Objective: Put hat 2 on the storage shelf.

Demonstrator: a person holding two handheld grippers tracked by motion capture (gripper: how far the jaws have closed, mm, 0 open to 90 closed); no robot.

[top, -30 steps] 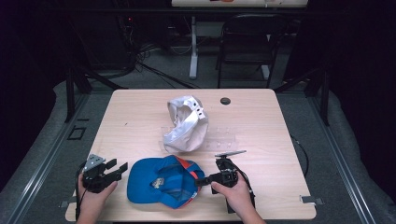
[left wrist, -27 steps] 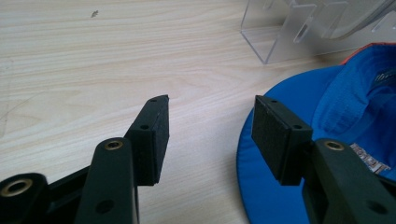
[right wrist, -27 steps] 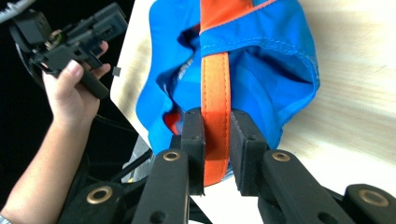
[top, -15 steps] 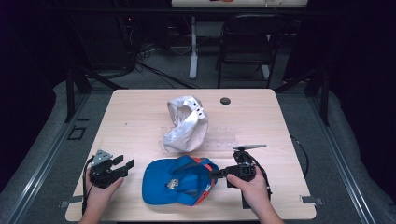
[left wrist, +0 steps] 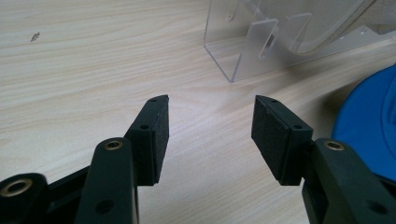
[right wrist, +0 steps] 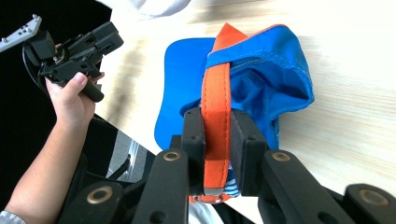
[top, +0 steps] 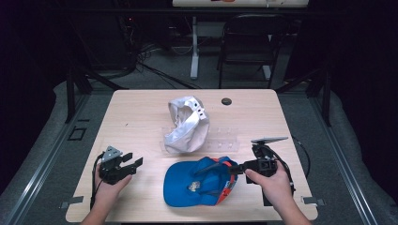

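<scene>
A blue cap [top: 190, 185] with an orange back strap [top: 225, 164] lies upside down near the table's front edge. My right gripper [top: 238, 168] is shut on that strap and lifts the cap's back a little. In the right gripper view the pads [right wrist: 194, 135] of my right gripper [right wrist: 216, 119] pinch the orange strap [right wrist: 215, 84], and the blue cap [right wrist: 266, 79] hangs beyond them. My left gripper [top: 133, 164] stands open to the left of the cap, apart from it. In its own view my left gripper [left wrist: 210, 121] holds nothing, with the cap's blue brim [left wrist: 373, 126] at the right.
A white cap [top: 185, 124] rests on a clear acrylic stand [top: 225, 140] in the middle of the wooden table [top: 141, 112]. The stand [left wrist: 261, 46] lies just ahead of my left jaws. A small black disc [top: 226, 101] sits near the far edge.
My right gripper has moved right and upward, dragging the blue cap to the right by its strap. The left hand has drifted slightly right.
</scene>
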